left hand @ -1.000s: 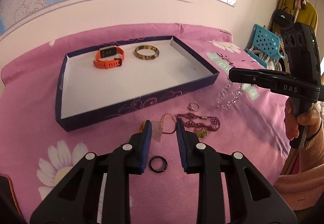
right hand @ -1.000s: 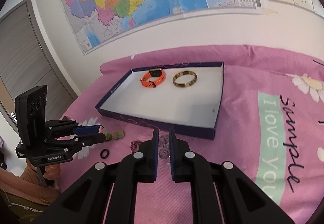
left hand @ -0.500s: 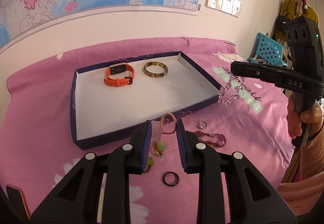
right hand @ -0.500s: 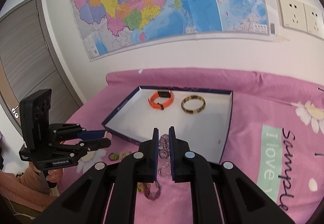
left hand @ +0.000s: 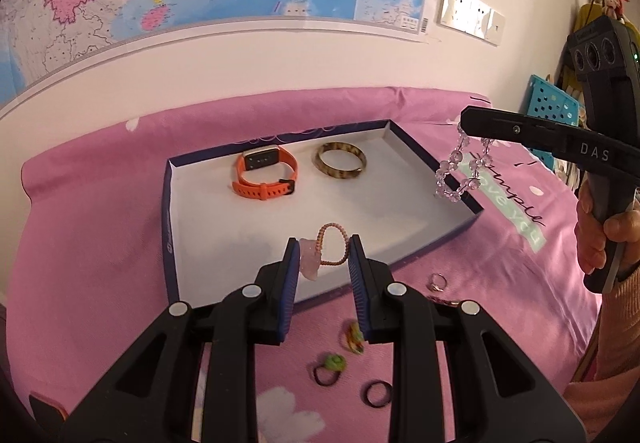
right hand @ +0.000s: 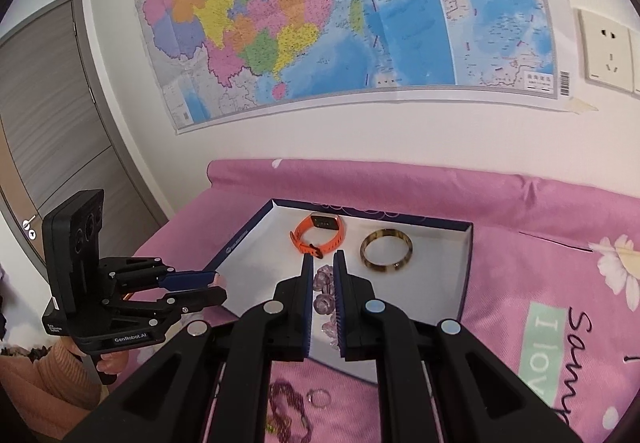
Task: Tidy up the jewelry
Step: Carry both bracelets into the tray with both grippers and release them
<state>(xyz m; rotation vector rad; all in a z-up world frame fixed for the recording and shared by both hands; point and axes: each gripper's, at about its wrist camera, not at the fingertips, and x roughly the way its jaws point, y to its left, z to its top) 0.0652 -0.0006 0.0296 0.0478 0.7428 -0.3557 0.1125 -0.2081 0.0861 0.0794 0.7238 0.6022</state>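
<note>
A dark blue tray (left hand: pixel 170 227) with a white floor lies on the pink cloth and holds an orange watch band (left hand: pixel 264 175) and a brown bangle (left hand: pixel 339 165). My left gripper (left hand: pixel 324 251) holds a pink beaded bracelet with a pale pendant (left hand: pixel 328 249) above the tray's near edge; its jaws stand apart with the bracelet between them. My right gripper (right hand: pixel 321 281) is shut on a clear crystal bead bracelet (right hand: pixel 324 297), which hangs over the tray's right side in the left wrist view (left hand: pixel 460 171).
On the cloth before the tray lie a silver ring (left hand: pixel 437 281), a black ring (left hand: pixel 377 393), a green-topped ring (left hand: pixel 330 365), a yellow-green piece (left hand: pixel 352 337) and a purple bead chain (right hand: pixel 286 403). A blue basket (left hand: pixel 550 103) stands far right.
Both grippers rose and moved forward from the cloth to over the tray, each carrying its bracelet. The loose rings stayed on the cloth.
</note>
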